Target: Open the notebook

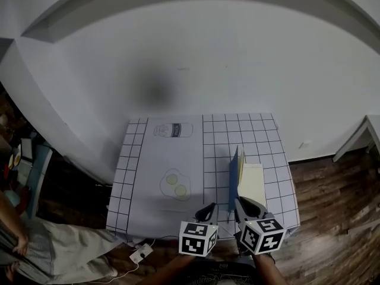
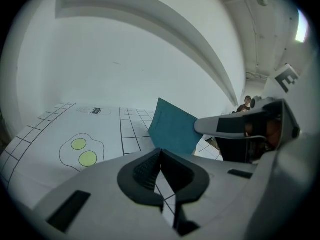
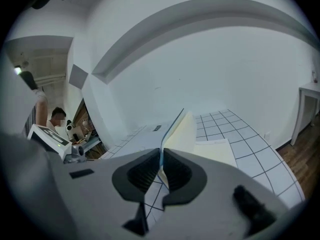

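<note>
The notebook lies on the right half of the gridded table mat (image 1: 267,135). Its blue cover (image 1: 235,174) stands lifted nearly upright over the cream pages (image 1: 252,184). My right gripper (image 1: 240,204) is shut on the cover's near edge; in the right gripper view the thin blue edge (image 3: 171,126) runs up from between the jaws of that gripper (image 3: 161,158), with cream pages (image 3: 183,132) beside it. My left gripper (image 1: 209,210) hovers just left of the notebook, shut with nothing in it. The left gripper view has its jaws (image 2: 160,154) closed, the blue cover (image 2: 175,129) ahead and the right gripper (image 2: 235,126) beside it.
A fried-egg drawing (image 1: 176,184) and a can drawing (image 1: 173,130) are printed on the mat's plain left half. The table's front edge is just below the grippers. A person (image 1: 41,245) stands at the far left, a power strip (image 1: 141,254) lies on the floor, and white furniture (image 1: 362,136) is at the right.
</note>
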The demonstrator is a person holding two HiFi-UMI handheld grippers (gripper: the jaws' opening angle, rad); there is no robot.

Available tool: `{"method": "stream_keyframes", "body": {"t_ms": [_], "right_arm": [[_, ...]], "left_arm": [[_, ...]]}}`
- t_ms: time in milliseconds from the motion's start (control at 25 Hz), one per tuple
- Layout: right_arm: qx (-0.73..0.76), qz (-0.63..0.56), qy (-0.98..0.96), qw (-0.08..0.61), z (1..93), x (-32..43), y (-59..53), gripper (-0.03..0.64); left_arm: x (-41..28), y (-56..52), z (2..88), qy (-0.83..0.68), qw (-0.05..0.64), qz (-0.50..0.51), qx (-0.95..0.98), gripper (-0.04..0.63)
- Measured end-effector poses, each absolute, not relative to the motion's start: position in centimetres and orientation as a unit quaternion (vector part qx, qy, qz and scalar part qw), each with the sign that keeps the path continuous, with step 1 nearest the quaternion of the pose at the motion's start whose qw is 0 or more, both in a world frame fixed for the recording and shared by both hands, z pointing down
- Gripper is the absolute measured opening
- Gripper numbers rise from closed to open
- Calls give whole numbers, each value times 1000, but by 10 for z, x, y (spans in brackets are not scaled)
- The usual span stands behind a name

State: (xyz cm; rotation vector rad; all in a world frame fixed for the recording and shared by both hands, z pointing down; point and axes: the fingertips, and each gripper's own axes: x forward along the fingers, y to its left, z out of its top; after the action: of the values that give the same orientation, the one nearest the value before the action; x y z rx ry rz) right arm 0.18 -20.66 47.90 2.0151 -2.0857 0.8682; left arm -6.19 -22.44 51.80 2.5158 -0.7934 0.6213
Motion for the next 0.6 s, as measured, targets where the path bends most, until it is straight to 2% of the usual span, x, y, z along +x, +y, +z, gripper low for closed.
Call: {"method": "stream_keyframes", "body": {"t_ms": [600], "right_arm": [[622, 265, -730, 101, 489, -49, -234, 32]], "left_arm": [[-102, -242, 519, -332, 223, 213, 891, 11]]}}
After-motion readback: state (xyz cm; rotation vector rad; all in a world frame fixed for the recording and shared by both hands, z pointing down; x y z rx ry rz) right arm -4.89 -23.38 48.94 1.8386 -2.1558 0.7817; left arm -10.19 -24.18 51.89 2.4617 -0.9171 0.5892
